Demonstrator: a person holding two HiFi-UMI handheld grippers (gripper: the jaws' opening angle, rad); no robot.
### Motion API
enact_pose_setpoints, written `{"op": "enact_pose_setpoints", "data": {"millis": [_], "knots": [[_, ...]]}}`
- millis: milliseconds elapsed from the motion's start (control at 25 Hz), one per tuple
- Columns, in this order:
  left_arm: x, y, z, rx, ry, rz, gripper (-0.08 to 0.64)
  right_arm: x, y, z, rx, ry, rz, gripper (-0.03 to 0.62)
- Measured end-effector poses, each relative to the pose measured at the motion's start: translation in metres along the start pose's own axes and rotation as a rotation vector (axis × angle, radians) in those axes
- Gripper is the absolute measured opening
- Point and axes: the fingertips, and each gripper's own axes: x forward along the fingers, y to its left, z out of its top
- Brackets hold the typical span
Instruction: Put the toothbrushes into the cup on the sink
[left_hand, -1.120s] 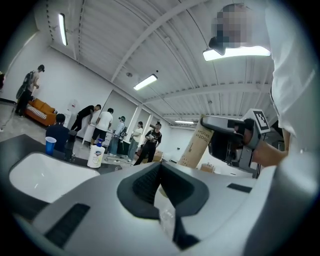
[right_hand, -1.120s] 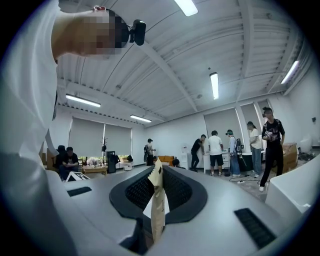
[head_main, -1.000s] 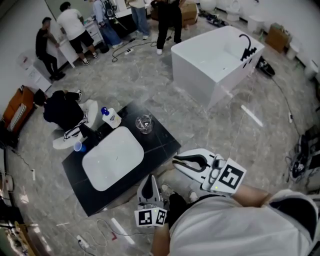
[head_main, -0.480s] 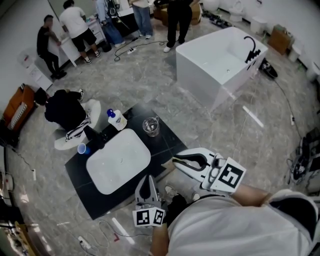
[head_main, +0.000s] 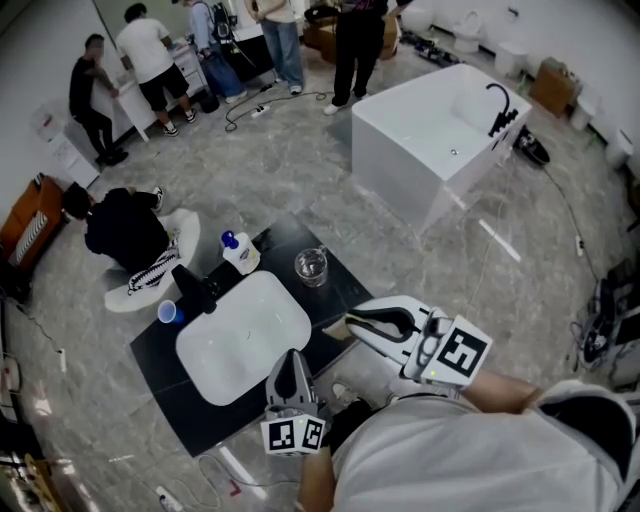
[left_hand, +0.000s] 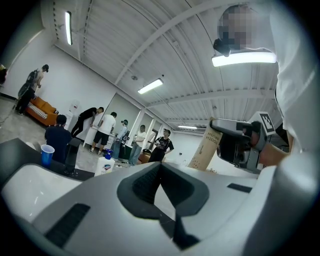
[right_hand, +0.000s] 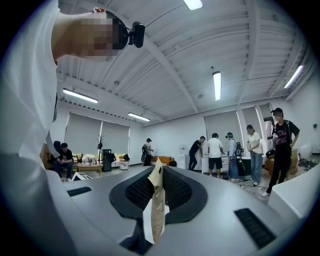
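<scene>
Centre frame, a black counter (head_main: 345, 292) is seen with a white sink basin (head_main: 240, 340) sunk into it. The glass cup (head_main: 311, 266) is stood upright on the counter at the basin's upper right. A soap bottle (head_main: 241, 254) is placed near it on the left, and a black faucet (head_main: 196, 287) and a blue cup (head_main: 168, 313) are lined up further left. A crouching person (head_main: 122, 228) is tucked close against the counter's upper-left edge, and a white bathtub (head_main: 430, 130) is set well apart at upper right. Both grippers are held at the counter's lower-right edge. The toothbrush package (right_hand: 157, 210) is pinched in the right gripper (head_main: 352, 322) and caught edge-on in the right gripper view, its long axis close to upright across the jaws. The left gripper (head_main: 292, 358) is pointed toward the basin, jaws pressed together and empty.
</scene>
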Motion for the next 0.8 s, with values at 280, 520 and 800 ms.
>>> {"op": "enact_pose_setpoints", "data": {"millis": [280,520,800], "knots": [[0.020,0.025,0.003,-0.026,-0.003,-0.043,0.003,0.021,-0.011,0.002,-0.022,0.015,-0.050,0.060],[0.033,0.035,0.013,-0.028,-0.008,-0.093,0.003,0.031,-0.014,0.010,-0.043,0.016,-0.096,0.060],[0.030,0.049,0.019,-0.015,-0.001,-0.109,0.003,0.039,-0.028,0.017,-0.068,-0.007,-0.156,0.060]]}}
